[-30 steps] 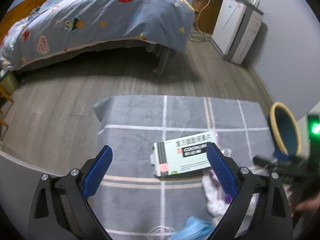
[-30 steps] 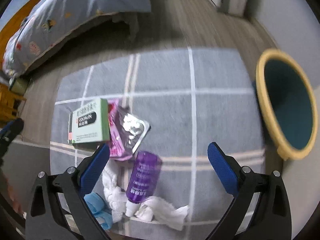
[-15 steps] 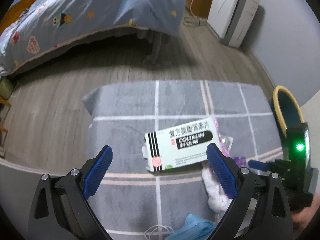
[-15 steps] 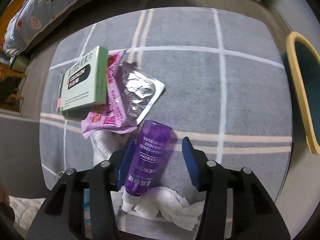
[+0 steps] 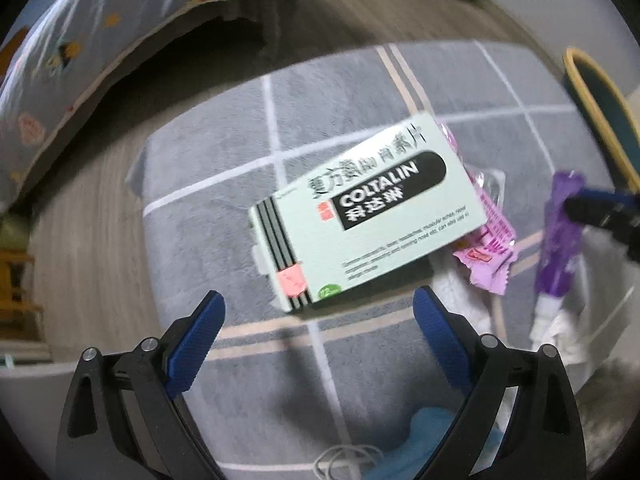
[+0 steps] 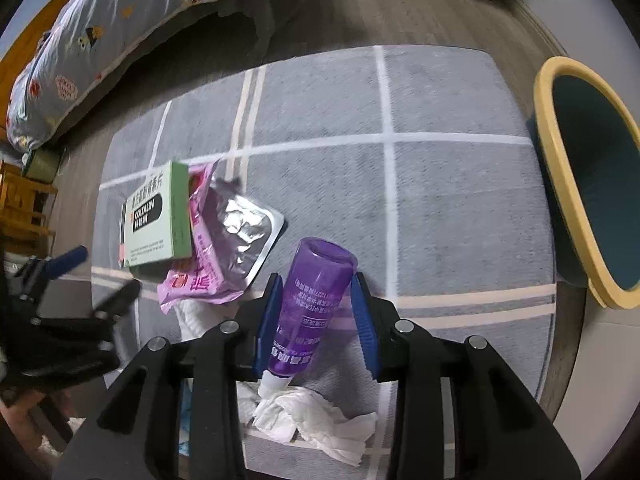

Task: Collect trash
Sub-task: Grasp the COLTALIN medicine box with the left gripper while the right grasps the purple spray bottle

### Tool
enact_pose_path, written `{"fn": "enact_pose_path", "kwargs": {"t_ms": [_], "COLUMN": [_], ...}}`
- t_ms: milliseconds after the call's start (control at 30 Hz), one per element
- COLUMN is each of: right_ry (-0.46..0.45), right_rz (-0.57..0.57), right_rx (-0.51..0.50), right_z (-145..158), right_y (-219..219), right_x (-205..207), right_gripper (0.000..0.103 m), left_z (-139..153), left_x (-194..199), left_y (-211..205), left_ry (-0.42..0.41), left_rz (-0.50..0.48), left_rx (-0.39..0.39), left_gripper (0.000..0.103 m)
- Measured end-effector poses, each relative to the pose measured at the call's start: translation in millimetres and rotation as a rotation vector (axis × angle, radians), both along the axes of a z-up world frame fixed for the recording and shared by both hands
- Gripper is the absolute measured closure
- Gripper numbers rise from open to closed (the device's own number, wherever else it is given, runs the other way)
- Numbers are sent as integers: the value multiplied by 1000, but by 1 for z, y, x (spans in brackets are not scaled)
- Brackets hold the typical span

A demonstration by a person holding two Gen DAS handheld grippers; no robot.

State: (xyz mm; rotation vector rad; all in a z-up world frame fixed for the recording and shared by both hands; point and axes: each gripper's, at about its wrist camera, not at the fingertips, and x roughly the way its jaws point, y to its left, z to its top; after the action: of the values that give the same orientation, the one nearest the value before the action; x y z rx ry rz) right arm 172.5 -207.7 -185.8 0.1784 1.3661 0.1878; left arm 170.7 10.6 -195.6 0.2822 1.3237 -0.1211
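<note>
1. Purple bottle (image 6: 310,316) lies on the grey rug (image 6: 440,208); my right tongs (image 6: 314,322) are closing around its body, so I squeeze square before lifting toward the bin (image 6: 560,184).
2. My left tongs (image 5: 318,344) gape wide and empty just short of the medicine box (image 5: 360,216).
3. Only the right view shows the foil blister pack (image 6: 246,232) clearly.

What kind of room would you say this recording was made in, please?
Most likely a bedroom. A bed with a cartoon-print duvet stands on wood-look flooring, a grey checked rug lies beside it, and a yellow-rimmed waste bin sits at the rug's edge.
</note>
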Motion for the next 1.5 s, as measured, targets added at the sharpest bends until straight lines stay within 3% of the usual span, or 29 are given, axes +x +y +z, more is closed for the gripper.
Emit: {"fn": "enact_pose_path", "kwargs": {"t_ms": [133,467,633,867,1000,1033,1167,1300,1500], "right_ry": [-12,-4,-1,5,37,39,82,89,60], "right_rz": [3,3,4,-22,-21,-21,10,51,87], "right_rx": [3,-1,-24,0,16,18,-10,-42,-85], "right_z": [4,1,-4,-8,-15,-15,-26,-32,-32], "right_y": [-9,-40,-49,-58,-54,-54,-47,-37,-27], "right_x": [3,15,20,29,30,29,25,22,21], "right_gripper": [68,68,68,74,73,73,48,48,48], "left_z": [0,0,-16,-25,-25,-26,-29,-31,-38], "left_x": [13,54,68,79,92,94,97,95,96], "left_y": [-16,-33,-27,-31,-15,-12,-8,-2,-1], "left_ry": [-29,-73,-30,-28,-33,-32,-30,-15,-12], "left_rz": [-65,-154,-125,-147,-71,-57,-41,-15,-23], "left_rx": [16,-57,-113,-96,-120,-122,-139,-157,-116], "left_gripper": [9,9,9,6,6,6,6,6,6]}}
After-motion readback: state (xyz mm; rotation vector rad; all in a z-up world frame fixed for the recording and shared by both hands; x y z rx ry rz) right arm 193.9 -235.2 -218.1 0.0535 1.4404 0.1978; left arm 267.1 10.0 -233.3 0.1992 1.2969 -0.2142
